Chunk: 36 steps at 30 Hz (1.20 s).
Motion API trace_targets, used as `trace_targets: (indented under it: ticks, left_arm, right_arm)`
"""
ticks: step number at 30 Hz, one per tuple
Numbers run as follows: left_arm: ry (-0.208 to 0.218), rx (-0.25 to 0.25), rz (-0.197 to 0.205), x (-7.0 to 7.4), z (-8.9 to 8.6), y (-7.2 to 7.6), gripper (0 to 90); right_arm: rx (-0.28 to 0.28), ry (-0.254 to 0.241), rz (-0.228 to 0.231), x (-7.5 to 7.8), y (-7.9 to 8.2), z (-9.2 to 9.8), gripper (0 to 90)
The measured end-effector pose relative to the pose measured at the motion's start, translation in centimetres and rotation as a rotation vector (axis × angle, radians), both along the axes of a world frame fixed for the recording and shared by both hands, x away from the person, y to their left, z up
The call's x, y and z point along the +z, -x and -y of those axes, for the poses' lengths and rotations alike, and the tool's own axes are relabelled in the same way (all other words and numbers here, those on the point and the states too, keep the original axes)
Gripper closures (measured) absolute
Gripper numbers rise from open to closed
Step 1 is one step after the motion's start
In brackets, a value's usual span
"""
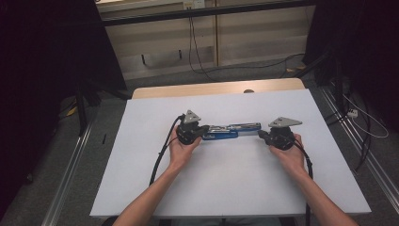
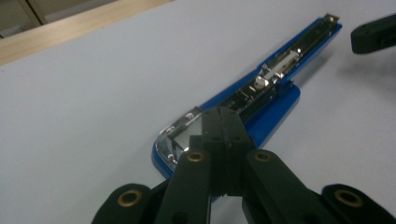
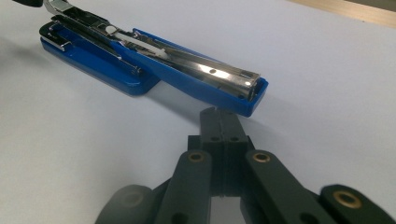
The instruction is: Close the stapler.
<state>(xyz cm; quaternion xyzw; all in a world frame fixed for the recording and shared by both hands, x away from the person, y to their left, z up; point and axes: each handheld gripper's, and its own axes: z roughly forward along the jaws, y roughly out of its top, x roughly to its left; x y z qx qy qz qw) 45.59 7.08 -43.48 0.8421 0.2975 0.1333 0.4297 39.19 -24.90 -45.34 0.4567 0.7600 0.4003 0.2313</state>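
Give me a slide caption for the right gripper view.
Shut right tool poised at the tip of an opened blue stapler on a white table.

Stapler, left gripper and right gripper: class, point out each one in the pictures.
stapler (image 3: 154, 70), right gripper view, blue opened top arm
left gripper (image 2: 223, 122), left gripper view, shut fingers' tip
right gripper (image 3: 220, 122), right gripper view, shut fingers' tip

Lab, white-covered table (image 1: 226, 188), black curtains (image 1: 42, 70), floor cables (image 1: 197, 56)
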Motion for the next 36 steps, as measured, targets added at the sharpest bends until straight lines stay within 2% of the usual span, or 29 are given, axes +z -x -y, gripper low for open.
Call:
trace_targets:
  ticks: [2,4,6,10,13,21,22,27,30,36]
  left_arm:
    - [-0.022,-0.011,0.002,-0.2,0.1,0.1,90.0]
    - [-0.002,-0.007,-0.024,-0.4,0.1,0.0,90.0]
    - [-0.023,-0.02,-0.026,-0.6,0.0,0.0,90.0]
    - [-0.006,-0.014,-0.056,-1.2,0.0,-0.2,90.0]
    - [-0.02,-0.013,-0.049,-1.2,0.0,-0.3,90.0]
    - [0.004,-0.007,-0.056,-1.4,0.1,-0.3,90.0]
    - [-0.011,-0.016,-0.044,-1.3,0.1,-0.4,90.0]
    - [-0.004,-0.011,-0.048,-1.4,0.1,-0.3,90.0]
    - [-0.019,-0.016,-0.035,-1.3,0.2,-0.2,90.0]
    - [-0.023,-0.01,-0.036,-1.3,0.2,-0.2,90.0]
  right_arm:
    - [0.0,0.0,-0.001,0.0,0.0,0.1,90.0]
    - [-0.004,0.006,0.0,0.0,0.0,0.2,90.0]
    - [-0.006,0.008,0.0,0.1,0.1,0.4,90.0]
    - [-0.012,0.011,-0.003,0.1,0.2,0.7,90.0]
    - [-0.018,0.009,-0.006,0.0,0.1,1.0,90.0]
    - [-0.028,0.017,-0.013,0.0,-0.1,1.3,90.0]
    - [-0.027,0.019,-0.011,0.1,-0.1,1.3,90.0]
    - [-0.01,0.022,-0.028,0.0,-0.2,1.0,90.0]
    - [-0.005,0.024,-0.047,-0.3,-0.4,0.8,90.0]
    - [0.024,0.043,-0.05,-0.3,-0.6,0.1,90.0]
